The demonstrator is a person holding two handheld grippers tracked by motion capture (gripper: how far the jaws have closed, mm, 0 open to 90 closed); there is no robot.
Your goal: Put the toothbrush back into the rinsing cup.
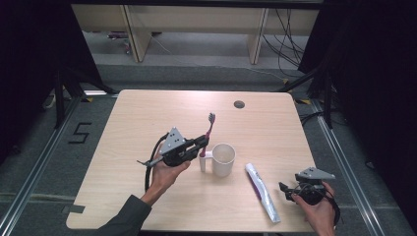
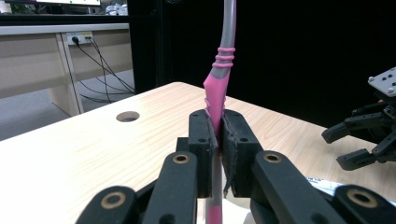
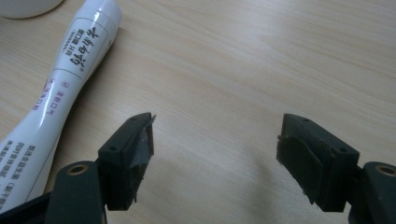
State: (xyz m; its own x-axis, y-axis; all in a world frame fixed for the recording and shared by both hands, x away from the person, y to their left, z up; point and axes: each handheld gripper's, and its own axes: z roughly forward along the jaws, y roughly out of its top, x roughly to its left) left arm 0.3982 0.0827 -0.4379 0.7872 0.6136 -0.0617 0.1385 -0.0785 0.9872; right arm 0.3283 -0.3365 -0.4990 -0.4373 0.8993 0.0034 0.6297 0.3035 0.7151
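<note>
High view: I have the left gripper (image 1: 200, 143) pinching the toothbrush (image 1: 208, 132) mid-handle, long axis near upright, bristles up, just left of the cup (image 1: 223, 160) on the worktop (image 1: 147, 113). Right gripper (image 1: 290, 191) spread, empty, beside the toothpaste tube (image 1: 263, 192).

From the high view you look forward and down over your own side onto the whole table (image 1: 147, 113), forearms entering at the bottom edge, floor and desks beyond the far rim. The left gripper view sits low, close behind its jaws, facing level across the tabletop toward the right gripper (image 2: 369, 135), which the high view also shows. The right gripper view hangs near the wood, angled down, sharing the toothpaste tube (image 3: 56, 88) with the high view.
</note>
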